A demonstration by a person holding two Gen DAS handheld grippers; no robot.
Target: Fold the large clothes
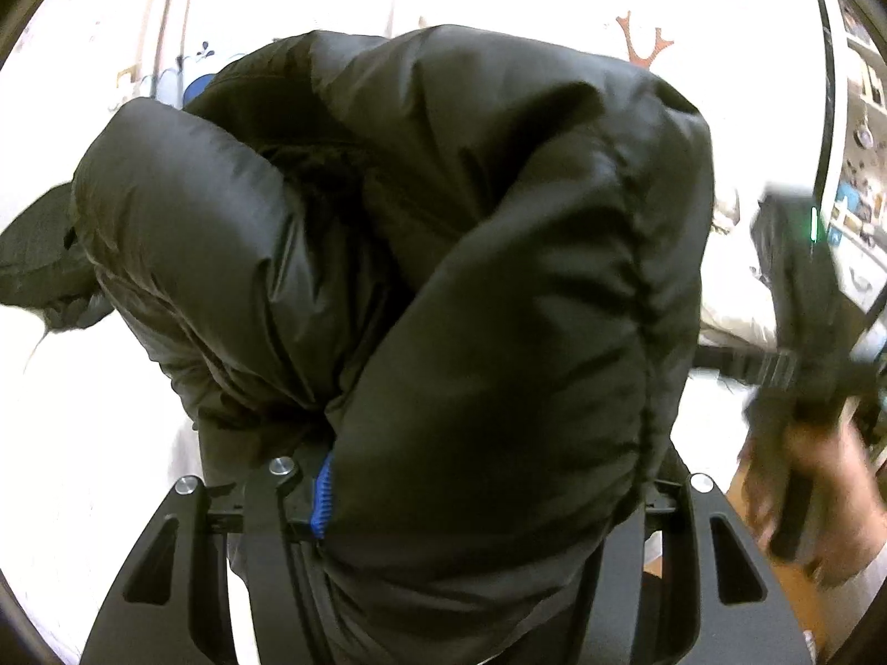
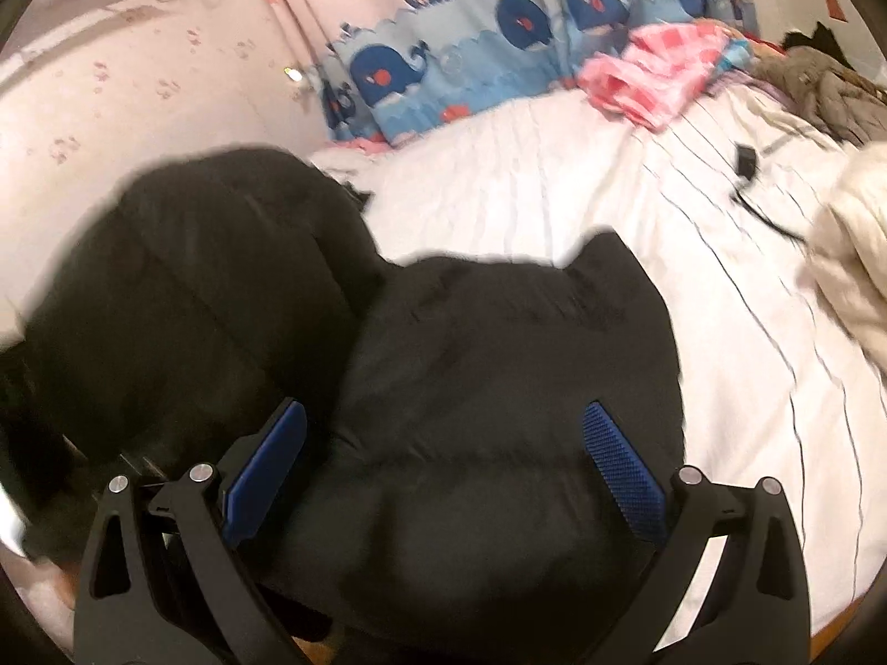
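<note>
Left gripper [image 1: 471,476] pinches a fat fold of the jacket [image 1: 421,233] — right gripper [image 2: 443,465] gapes empty just above its near edge.

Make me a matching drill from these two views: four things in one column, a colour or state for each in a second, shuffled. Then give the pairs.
1. puffer jacket
2. left tool
3. right tool
4. crumpled cloth at the far end of the bed

a. pink
b. open, blue pads apart
c. black, quilted
d. clamped on a fold of jacket

Pairs: 1-c, 2-d, 3-b, 4-a
</note>
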